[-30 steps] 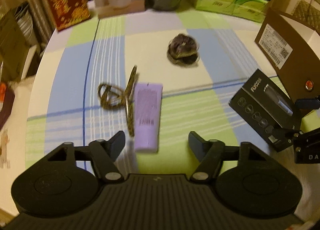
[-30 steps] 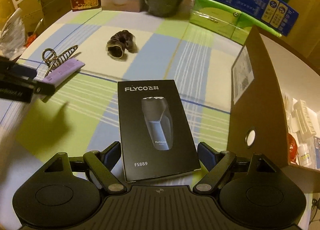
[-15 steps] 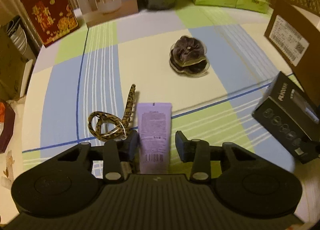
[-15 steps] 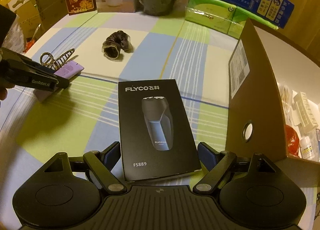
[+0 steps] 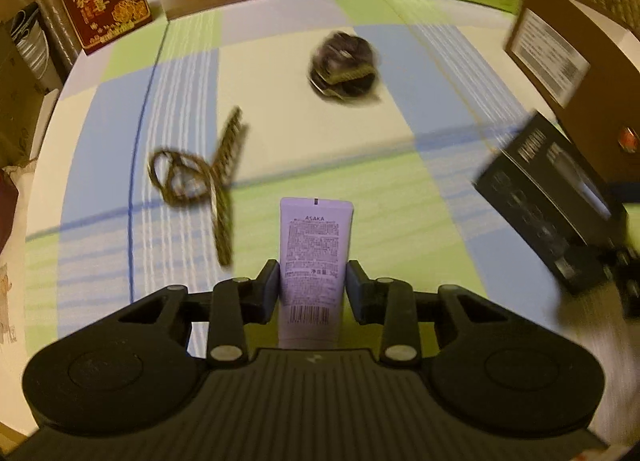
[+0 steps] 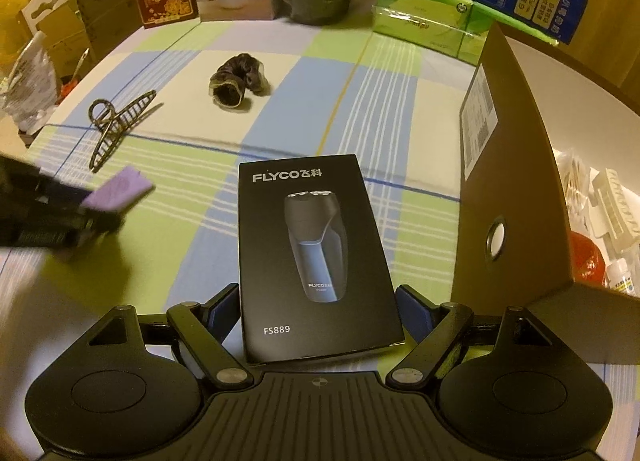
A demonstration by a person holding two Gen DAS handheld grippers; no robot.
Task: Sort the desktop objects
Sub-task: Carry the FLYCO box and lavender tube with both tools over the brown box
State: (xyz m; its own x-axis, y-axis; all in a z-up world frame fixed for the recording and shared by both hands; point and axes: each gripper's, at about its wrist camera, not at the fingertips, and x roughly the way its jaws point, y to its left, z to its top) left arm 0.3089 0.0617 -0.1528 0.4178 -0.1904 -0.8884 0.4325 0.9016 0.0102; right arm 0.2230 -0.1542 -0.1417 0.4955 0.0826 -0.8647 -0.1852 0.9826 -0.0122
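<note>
left claw (image 5: 313, 285) clenched on purple tube (image 5: 314, 257) (just closed); right claw (image 6: 318, 307) released, astride shaver box (image 6: 316, 257).

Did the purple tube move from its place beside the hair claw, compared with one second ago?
Yes. The purple tube lay against the hair claw; now the left gripper, whose fingers have just been closing, holds it lifted, nearer the camera, clear of the claw.

Each gripper, the left gripper (image 5: 312, 285) and the right gripper (image 6: 318, 307), is matte black plastic with a ribbed centre plate flanked by two round housings. Silver pivot screws pin angled black linkage arms beside that plate. The fingertips (image 6: 412, 303) carry dark blue pads.
</note>
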